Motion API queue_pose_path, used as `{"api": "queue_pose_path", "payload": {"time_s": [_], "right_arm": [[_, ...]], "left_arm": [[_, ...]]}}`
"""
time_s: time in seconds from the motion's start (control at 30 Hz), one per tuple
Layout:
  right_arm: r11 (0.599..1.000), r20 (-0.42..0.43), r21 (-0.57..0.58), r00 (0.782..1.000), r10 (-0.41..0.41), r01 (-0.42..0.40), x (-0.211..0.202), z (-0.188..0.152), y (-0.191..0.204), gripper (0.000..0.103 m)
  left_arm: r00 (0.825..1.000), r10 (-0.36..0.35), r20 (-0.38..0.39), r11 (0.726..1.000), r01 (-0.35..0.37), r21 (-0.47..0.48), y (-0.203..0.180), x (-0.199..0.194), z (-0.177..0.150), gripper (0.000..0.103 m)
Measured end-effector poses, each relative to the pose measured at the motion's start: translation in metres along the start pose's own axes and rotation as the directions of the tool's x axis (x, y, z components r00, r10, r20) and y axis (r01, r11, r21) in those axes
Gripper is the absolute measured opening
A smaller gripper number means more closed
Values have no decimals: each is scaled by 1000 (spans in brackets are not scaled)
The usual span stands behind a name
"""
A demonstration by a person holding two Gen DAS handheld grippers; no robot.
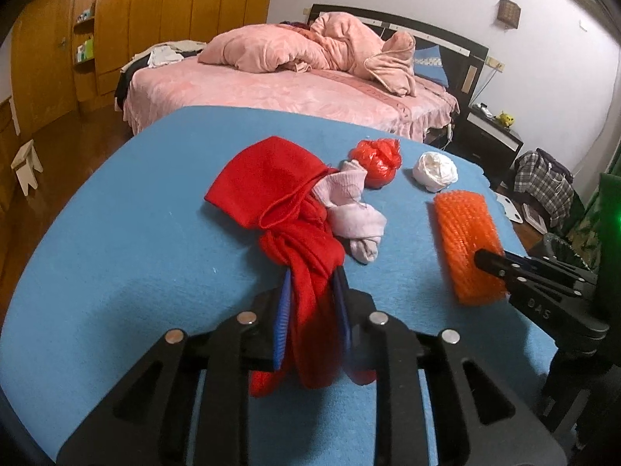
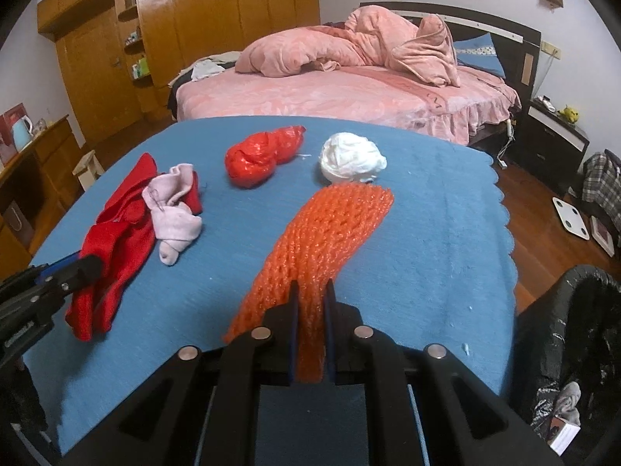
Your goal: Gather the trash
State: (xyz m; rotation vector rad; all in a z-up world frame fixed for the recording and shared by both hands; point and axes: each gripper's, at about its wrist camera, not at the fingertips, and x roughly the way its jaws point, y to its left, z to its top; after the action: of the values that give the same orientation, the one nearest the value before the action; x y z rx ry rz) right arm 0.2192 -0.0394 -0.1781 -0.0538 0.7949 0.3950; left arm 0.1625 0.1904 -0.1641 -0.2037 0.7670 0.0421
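Note:
My left gripper (image 1: 314, 279) is shut on a red knitted cloth (image 1: 268, 186) that trails forward over the blue table cover (image 1: 116, 252). A pale pink sock (image 1: 353, 213) lies against the cloth. My right gripper (image 2: 312, 287) is shut on an orange foam net (image 2: 326, 225), whose far end rests on the cover. In the left wrist view the right gripper (image 1: 485, 256) holds the net (image 1: 465, 233) at the right. Beyond lie a crumpled red plastic bag (image 2: 260, 159) and a white crumpled wad (image 2: 351, 157). The left gripper (image 2: 89, 264) shows at the left edge.
A black-lined trash bin (image 2: 574, 334) stands by the table's right edge with some waste inside. Behind the table is a pink bed (image 2: 349, 93), a dark nightstand (image 2: 555, 143) and a wooden wardrobe (image 2: 194, 19). A white scale (image 2: 570, 217) lies on the floor.

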Motion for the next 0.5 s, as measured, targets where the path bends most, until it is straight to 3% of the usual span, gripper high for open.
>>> {"api": "queue_pose_path", "payload": {"time_s": [0.27, 0.37, 0.43, 0.5], "right_arm": [[1000, -9, 10, 1000, -3, 3, 2, -1, -1, 16], [1000, -10, 31, 1000, 4, -3, 0, -2, -4, 30], [999, -8, 42, 1000, 4, -3, -2, -2, -6, 48], [999, -1, 44, 1000, 3, -3, -4, -2, -6, 58]], "left_arm": [[999, 1, -54, 1000, -2, -17, 1, 16, -2, 31], [999, 2, -54, 1000, -2, -13, -2, 16, -2, 37], [999, 5, -53, 1000, -5, -2, -5, 16, -3, 40], [999, 9, -54, 1000, -8, 5, -7, 16, -3, 41]]}}
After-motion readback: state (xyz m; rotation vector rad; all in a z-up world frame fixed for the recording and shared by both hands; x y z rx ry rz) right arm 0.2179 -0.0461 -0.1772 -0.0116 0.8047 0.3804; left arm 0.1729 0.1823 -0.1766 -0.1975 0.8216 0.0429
